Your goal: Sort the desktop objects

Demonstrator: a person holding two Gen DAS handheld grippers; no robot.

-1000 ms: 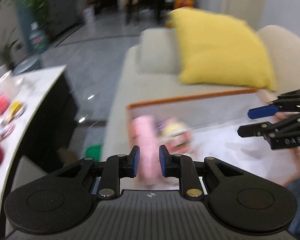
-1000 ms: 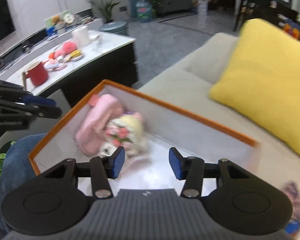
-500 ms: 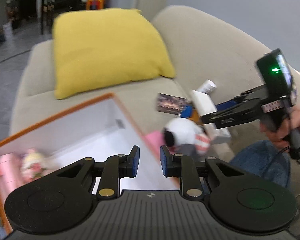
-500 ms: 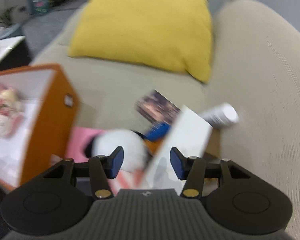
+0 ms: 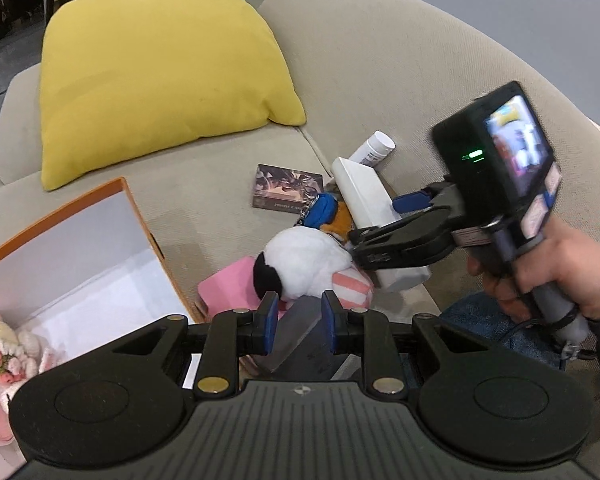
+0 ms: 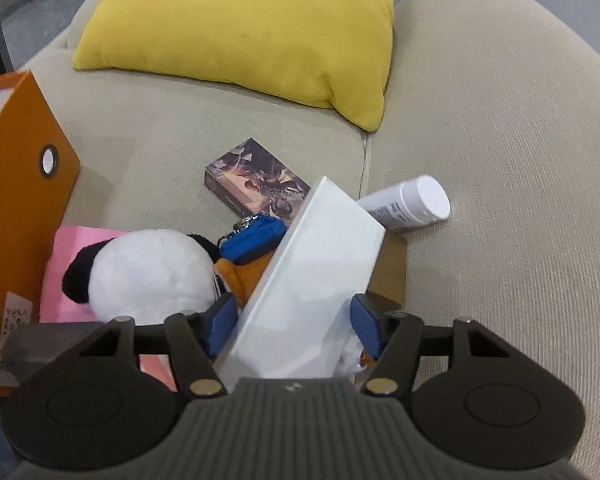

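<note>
Woven sofa — fluffy plush panda

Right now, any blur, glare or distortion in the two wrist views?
Left wrist view: sharp centre, strong fisheye bend on the sofa back; the right tongs and their camera screen are soft, the green light smeared. Right wrist view: crisp, white box evenly lit without glare, edges curved, dark corner vignette.

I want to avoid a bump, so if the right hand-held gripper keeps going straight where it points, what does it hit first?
Most likely the white box: it lies tilted between the open fingers of the right hand-held gripper, seemingly untouched, though depth is hard to judge.
</note>
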